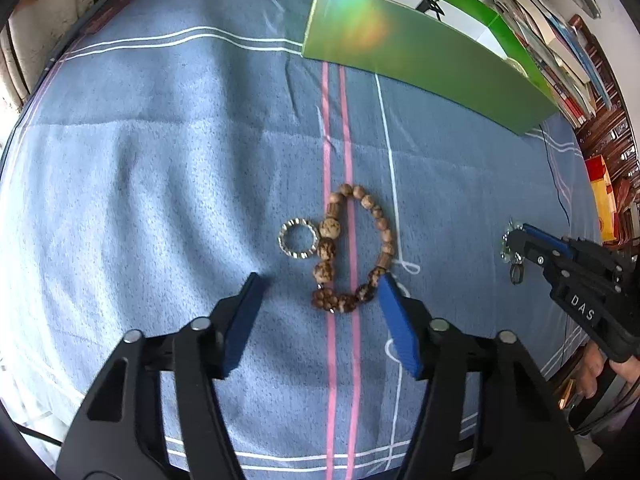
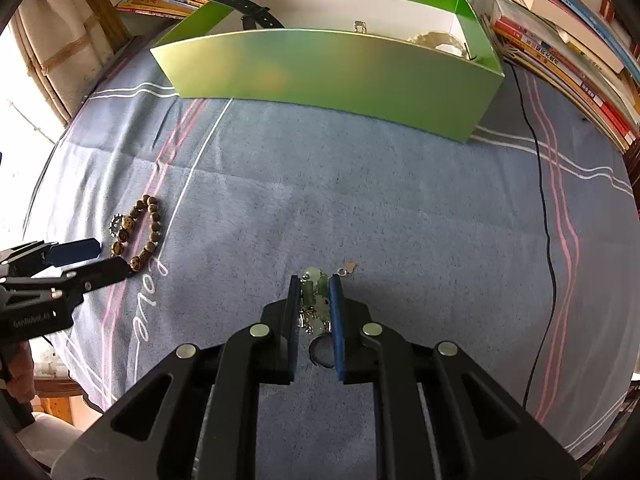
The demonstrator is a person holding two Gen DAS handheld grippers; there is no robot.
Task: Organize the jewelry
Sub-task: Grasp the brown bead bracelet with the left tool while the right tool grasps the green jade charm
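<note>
We judge this a pickup step: across a wide open stretch of blue cloth surface (image 2: 360, 200) stands the green box (image 2: 340, 76), rim up. Our right gripper (image 2: 315, 312) is pinched onto the pale-green charm chain (image 2: 314, 292); next, lift over the wall. Our left gripper (image 1: 320, 300), half-open, straddles the bead bracelet (image 1: 352, 248), unheld.

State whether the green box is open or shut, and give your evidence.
Open. The right wrist view looks over the green box's front wall to its white inside, where a black strap lies; no lid covers it.
</note>
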